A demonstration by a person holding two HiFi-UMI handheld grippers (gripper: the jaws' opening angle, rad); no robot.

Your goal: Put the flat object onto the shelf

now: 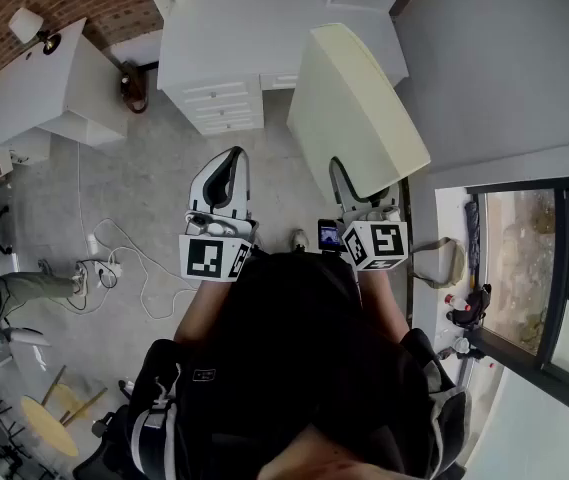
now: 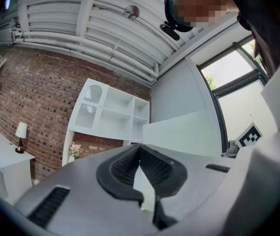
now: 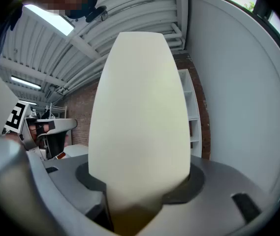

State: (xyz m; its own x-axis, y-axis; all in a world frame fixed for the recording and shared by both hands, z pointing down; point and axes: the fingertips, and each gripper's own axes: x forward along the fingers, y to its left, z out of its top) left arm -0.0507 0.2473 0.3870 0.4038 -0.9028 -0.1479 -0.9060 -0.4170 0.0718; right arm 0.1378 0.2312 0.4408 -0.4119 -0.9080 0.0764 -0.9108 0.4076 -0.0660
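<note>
Tongs check: right tongs (image 1: 350, 196) clenched on the lower edge of the cream flat object (image 1: 354, 108), which stands up out of the jaws, tilted, held in the air over the grey floor (image 1: 154, 178). Left tongs (image 2: 139, 154) closed tip to tip, nothing between them, carried just beside the right. White drawer unit (image 1: 219, 103) sits ahead of both. White shelf (image 2: 111, 111) stands against the brick wall (image 2: 36, 92), well apart from the flat object. Small lamp (image 2: 20, 132) on a white worktop (image 2: 2, 151) to the left.
</note>
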